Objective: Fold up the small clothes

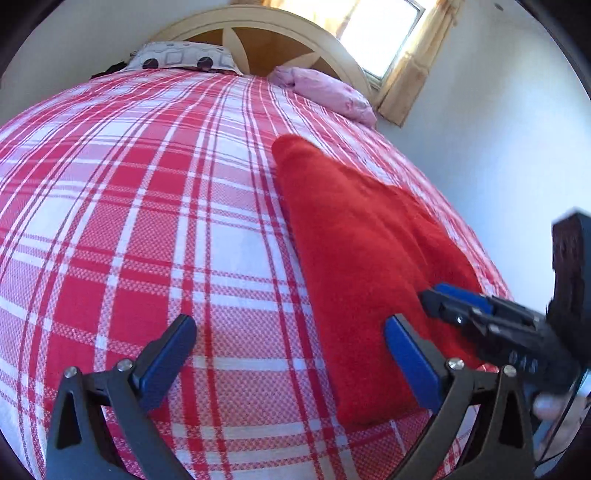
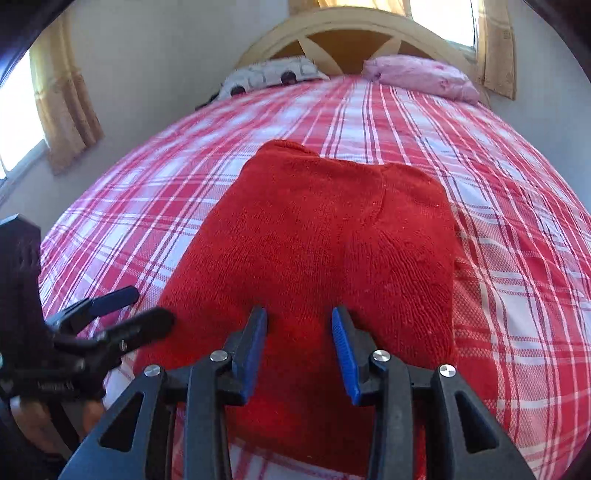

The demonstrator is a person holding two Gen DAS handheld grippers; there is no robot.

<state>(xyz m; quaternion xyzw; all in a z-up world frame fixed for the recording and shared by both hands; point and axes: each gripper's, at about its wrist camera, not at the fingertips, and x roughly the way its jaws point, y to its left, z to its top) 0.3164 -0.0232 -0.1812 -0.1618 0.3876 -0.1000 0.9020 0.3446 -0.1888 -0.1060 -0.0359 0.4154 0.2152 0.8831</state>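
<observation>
Garment: one red knitted garment (image 2: pixel 317 236), folded, lay flat on the red-and-white checked bedcover (image 1: pixel 147 206).
Long axis: it ran toward the cream wooden headboard (image 2: pixel 354 29).
Pillows: two, one patterned grey-white pillow (image 2: pixel 273 74), one pink pillow (image 2: pixel 424 75).
Left gripper (image 1: pixel 291 343): spread wide, empty, beside the garment's edge.
Right gripper (image 2: pixel 299 332): partly spread above the garment, pinching nothing.

Premises are presenting as a home bedroom: a bed (image 2: pixel 517 258) in red plaid cover, two pillows (image 2: pixel 421 75) lying against an arched headboard (image 2: pixel 347 26), curtains (image 2: pixel 62 107) hanging at windows.

Both wrist views look steeply down, close, toward the headboard (image 1: pixel 258 26), sharing the red garment (image 2: pixel 314 240) on the plaid bedspread (image 1: pixel 129 221).
</observation>
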